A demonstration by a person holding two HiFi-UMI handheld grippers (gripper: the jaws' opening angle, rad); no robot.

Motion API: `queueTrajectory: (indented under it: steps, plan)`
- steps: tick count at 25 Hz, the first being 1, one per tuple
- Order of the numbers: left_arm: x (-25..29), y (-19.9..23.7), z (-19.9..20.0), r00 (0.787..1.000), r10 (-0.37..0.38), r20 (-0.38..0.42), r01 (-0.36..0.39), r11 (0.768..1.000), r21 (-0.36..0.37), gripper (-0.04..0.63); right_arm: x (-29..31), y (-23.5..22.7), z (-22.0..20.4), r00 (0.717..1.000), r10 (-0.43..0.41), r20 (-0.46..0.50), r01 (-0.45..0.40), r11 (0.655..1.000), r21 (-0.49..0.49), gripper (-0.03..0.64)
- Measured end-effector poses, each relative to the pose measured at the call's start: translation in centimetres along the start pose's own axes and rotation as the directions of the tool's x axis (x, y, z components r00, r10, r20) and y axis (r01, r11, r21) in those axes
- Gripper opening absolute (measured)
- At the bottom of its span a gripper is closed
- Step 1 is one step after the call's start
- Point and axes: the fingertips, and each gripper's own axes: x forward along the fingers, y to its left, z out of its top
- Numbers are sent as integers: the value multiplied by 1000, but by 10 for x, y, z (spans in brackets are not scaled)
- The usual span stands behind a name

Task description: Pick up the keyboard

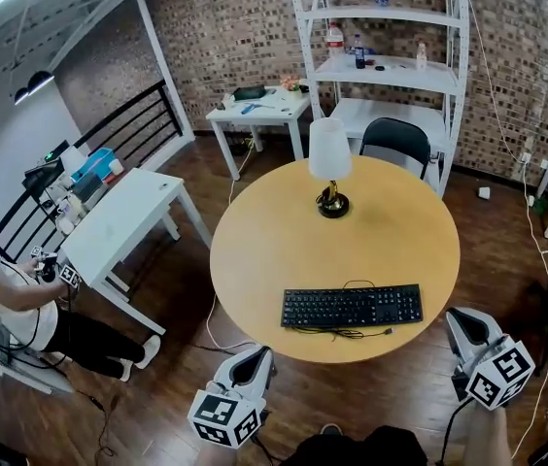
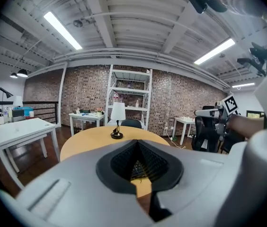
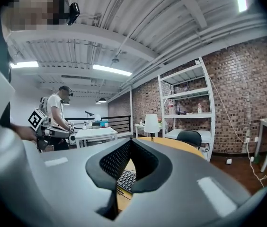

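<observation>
A black keyboard (image 1: 352, 307) lies on the round wooden table (image 1: 274, 241), near its front edge, with its black cable (image 1: 337, 334) looped in front of it. My left gripper (image 1: 257, 359) is below the table's front left edge, short of the keyboard, its jaws shut on nothing. My right gripper (image 1: 468, 324) is off the table's front right edge, also shut and empty. In the left gripper view a bit of the keyboard (image 2: 138, 167) shows past the closed tips. The right gripper view shows the keyboard (image 3: 126, 179) just beyond its tips.
A white-shaded lamp (image 1: 330, 163) stands at the table's far side, with a black chair (image 1: 395, 142) behind it. A white desk (image 1: 123, 216) and a seated person (image 1: 2, 299) are at the left. White shelves (image 1: 381, 66) line the brick wall.
</observation>
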Motion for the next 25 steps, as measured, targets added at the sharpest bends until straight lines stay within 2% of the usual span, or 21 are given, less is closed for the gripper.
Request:
queueTrajectory:
  steps: [5,10,17,21,25]
  plan:
    - [25,10,-4,1000,-16,-2,16,999,-37,9,23,-6,-5,1000,-7,-28,7,1000,9,2]
    - [59,8,1,999,-47,10,47,998,-33,9,47,-33,-10,999,1,-40,0,1000,26,2]
    - [107,24,8,1000,18,-6,-18,999,-36,9,84,-82,-5,999,29,-25,-28,999,39,2]
    - [132,35,0,997,47,-68,-51,997,-54,9,100,-109,-10,999,39,-35,-37,998,56,2]
    - [147,33,-1,992,60,-111,-65,997,-40,9,114,-130,-12,997,62,-41,-59,996,64,2]
